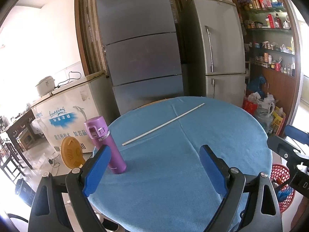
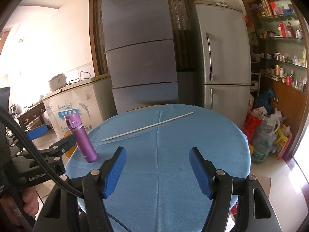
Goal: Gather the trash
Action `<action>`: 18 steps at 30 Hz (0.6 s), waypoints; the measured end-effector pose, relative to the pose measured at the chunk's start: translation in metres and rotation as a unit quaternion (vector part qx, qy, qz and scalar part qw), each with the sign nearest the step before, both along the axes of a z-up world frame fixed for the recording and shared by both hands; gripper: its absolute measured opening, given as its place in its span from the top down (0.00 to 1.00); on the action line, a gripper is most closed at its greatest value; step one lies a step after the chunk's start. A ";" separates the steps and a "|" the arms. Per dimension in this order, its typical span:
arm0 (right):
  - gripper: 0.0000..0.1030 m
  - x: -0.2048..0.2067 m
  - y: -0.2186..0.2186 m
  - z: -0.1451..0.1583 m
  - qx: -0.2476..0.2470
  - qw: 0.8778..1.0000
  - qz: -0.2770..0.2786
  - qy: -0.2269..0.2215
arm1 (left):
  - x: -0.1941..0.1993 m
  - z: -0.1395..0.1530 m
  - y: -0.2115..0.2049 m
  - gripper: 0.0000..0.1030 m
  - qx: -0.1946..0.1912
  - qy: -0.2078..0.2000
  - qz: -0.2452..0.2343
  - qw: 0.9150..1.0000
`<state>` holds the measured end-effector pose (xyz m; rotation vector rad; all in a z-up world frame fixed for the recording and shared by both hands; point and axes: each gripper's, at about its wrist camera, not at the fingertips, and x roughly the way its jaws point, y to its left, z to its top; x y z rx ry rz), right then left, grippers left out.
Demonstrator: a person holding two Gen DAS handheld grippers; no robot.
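Both the left gripper [image 1: 154, 166] and right gripper [image 2: 157, 168] are held spread, nothing between them. A white stick [image 1: 163, 124] is seen toward the table's [image 1: 241, 135] far edge, a purple bottle [image 1: 105, 145] at its left edge.

Round table [image 1: 193, 174] under blue cloth: the near and central surface lies bare, giving open passage ahead of both grippers. Obstacles on the cloth: an upright purple thermos bottle [image 1: 105, 145] at the left edge, just beyond the left gripper's [image 1: 154, 170] left pad, and a thin white rod [image 1: 164, 123] lying diagonally across the far half, flat on the cloth. The right gripper [image 2: 157, 171] faces unobstructed cloth between its spread pads. Past the table's far edge stand two refrigerators [image 1: 143, 54]; bags [image 1: 264, 108] crowd the floor at right.
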<state>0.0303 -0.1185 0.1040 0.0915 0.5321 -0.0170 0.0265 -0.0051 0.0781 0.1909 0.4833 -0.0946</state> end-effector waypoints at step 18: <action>0.31 0.003 0.014 0.002 -0.017 1.000 0.012 0.003 | 0.001 -0.002 0.007 0.10 -0.002 -0.003 0.004 1.000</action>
